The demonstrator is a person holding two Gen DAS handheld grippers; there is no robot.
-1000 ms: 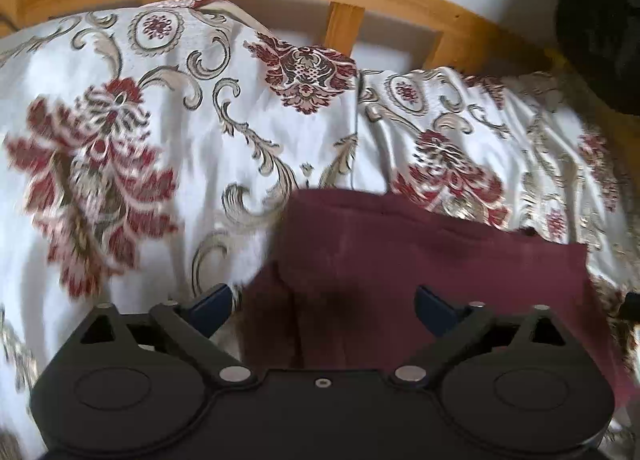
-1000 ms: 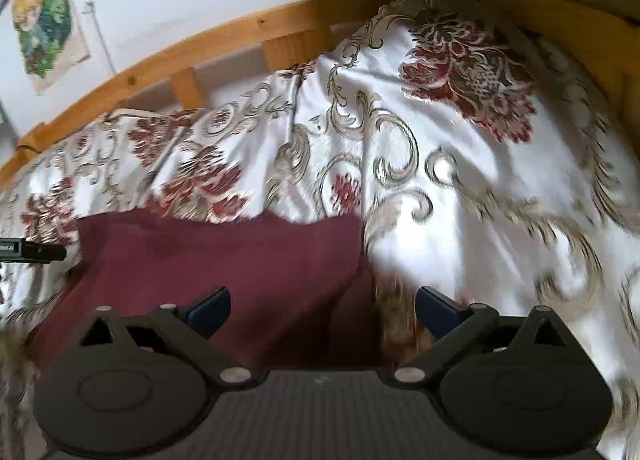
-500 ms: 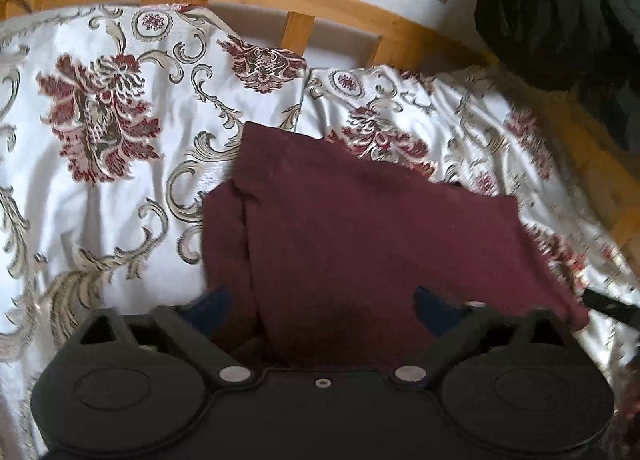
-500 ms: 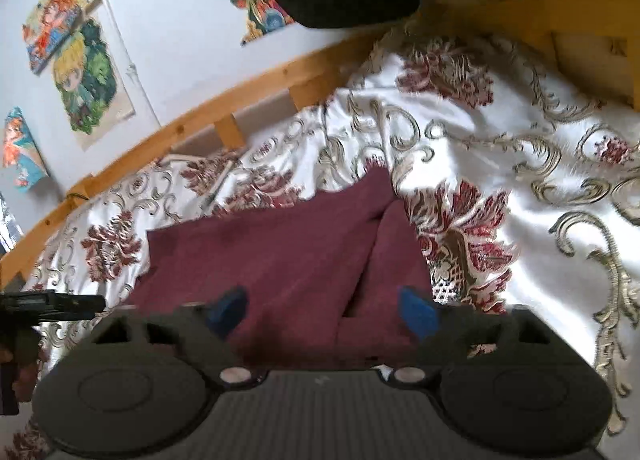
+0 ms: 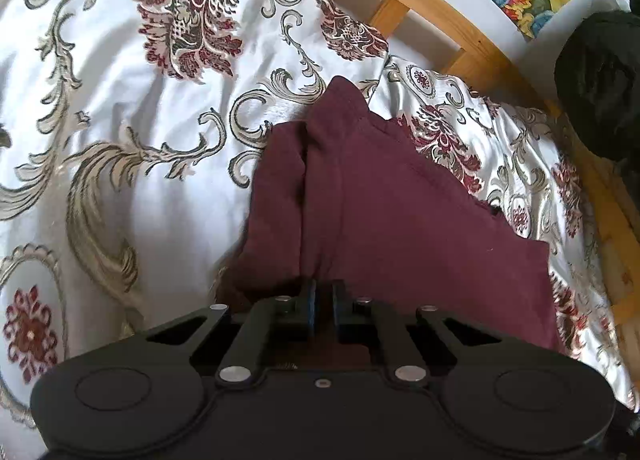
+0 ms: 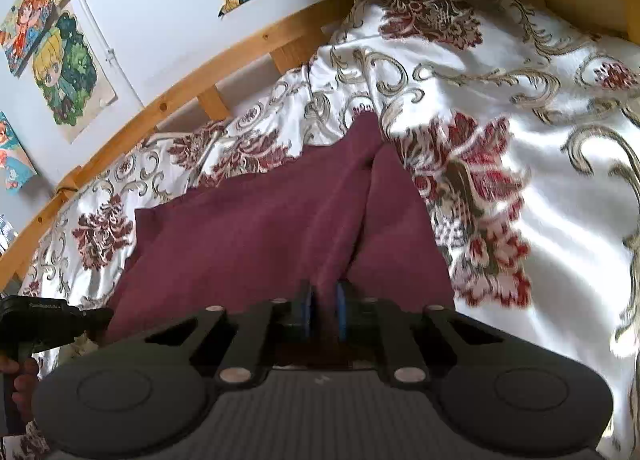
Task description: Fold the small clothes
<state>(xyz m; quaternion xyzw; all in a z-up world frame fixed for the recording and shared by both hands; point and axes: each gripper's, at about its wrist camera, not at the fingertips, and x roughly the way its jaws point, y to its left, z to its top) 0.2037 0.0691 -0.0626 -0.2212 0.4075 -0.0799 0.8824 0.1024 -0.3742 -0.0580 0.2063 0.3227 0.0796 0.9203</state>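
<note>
On bed's floral bedspread (image 5: 132, 163): maroon garment (image 5: 400, 219) spread, near edge pinched by left hand-held gripper (image 5: 322, 306) and right hand-held gripper (image 6: 323, 306). Judged light, limp, wrinkle-prone; best held at hem corners, kept taut.

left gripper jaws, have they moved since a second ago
Yes. The left gripper had its jaws spread wide then; now they are pinched together on the near edge of the maroon garment, which bunches up from the floral bedspread.
</note>
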